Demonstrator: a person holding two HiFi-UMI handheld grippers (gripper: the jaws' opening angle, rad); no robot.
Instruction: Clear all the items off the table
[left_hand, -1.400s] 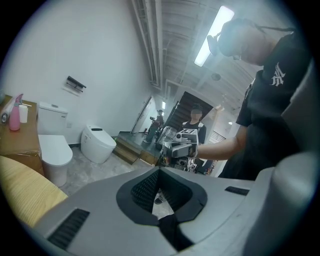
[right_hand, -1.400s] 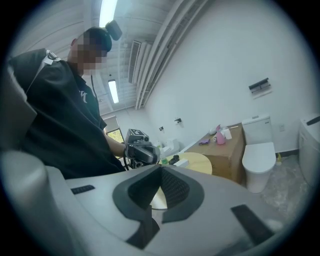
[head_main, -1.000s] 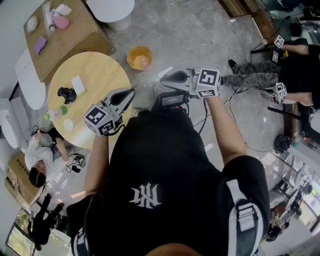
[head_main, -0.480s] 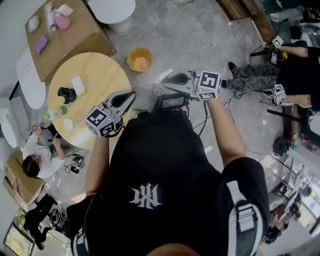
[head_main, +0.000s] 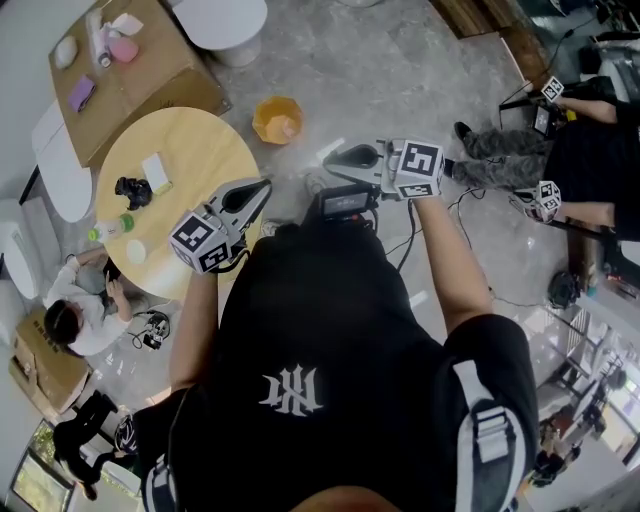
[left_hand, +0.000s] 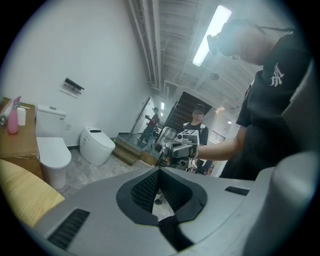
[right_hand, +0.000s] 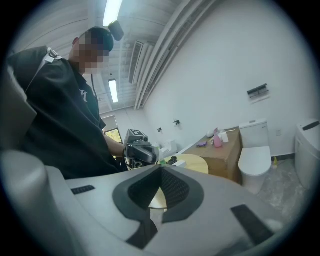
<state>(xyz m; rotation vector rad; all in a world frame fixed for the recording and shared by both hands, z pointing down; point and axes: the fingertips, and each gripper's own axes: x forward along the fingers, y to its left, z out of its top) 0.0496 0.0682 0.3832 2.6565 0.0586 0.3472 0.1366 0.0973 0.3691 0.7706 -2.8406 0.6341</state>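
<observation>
Left of the left gripper (head_main: 263, 186) lay the table (head_main: 195, 135) with a pad (head_main: 157, 170), black clump (head_main: 133, 188), bottle (head_main: 112, 227) and white disc (head_main: 137, 249). That gripper's jaws were closed, empty. An orange bin (head_main: 278, 117) stood ahead, between both tools. The right gripper (head_main: 328, 155) was closed too, empty

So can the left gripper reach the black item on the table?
Likely yes, once turned: the left gripper is shut and points past the table, but nothing blocks the black item.
</observation>
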